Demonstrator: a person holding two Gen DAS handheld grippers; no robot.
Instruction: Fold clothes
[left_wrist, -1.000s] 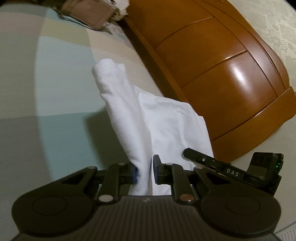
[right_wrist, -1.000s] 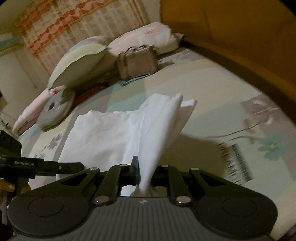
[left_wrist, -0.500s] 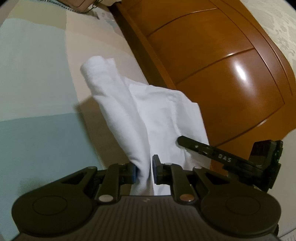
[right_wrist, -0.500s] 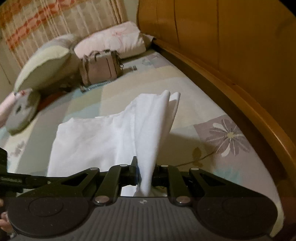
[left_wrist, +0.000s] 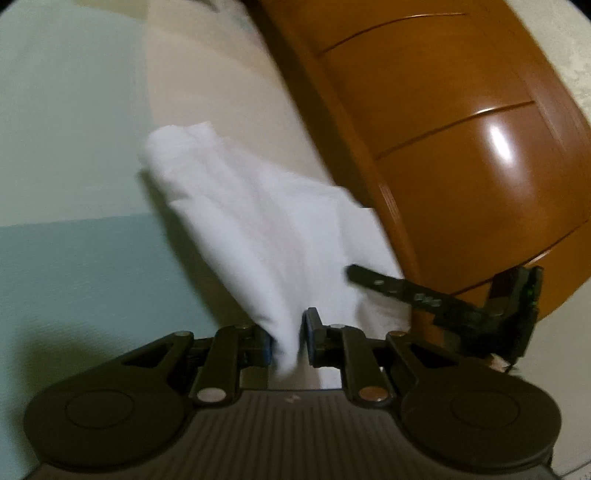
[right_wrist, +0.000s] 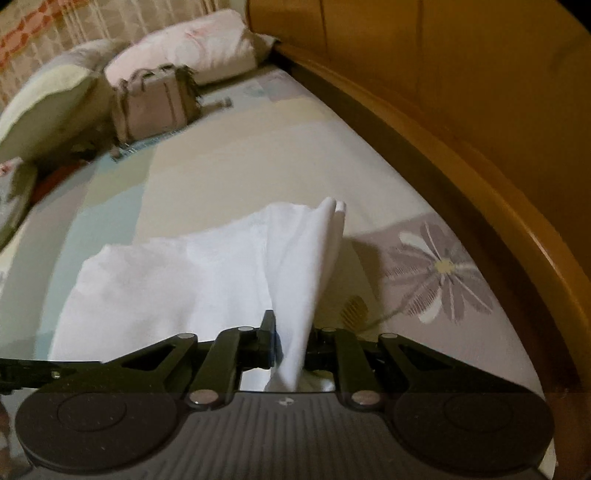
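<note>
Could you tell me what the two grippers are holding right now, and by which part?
Both hold the white garment by bunched edge folds: the left gripper one, the right gripper another; the right gripper's jaws have just been opening, cloth between them.

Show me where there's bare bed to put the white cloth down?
Bare sheet lies between the white cloth and the handbag, and on the flower print between the cloth and the wooden bed frame. In the left view, the pale blue sheet left of the cloth is free too. It is crowded by the pillows.
</note>
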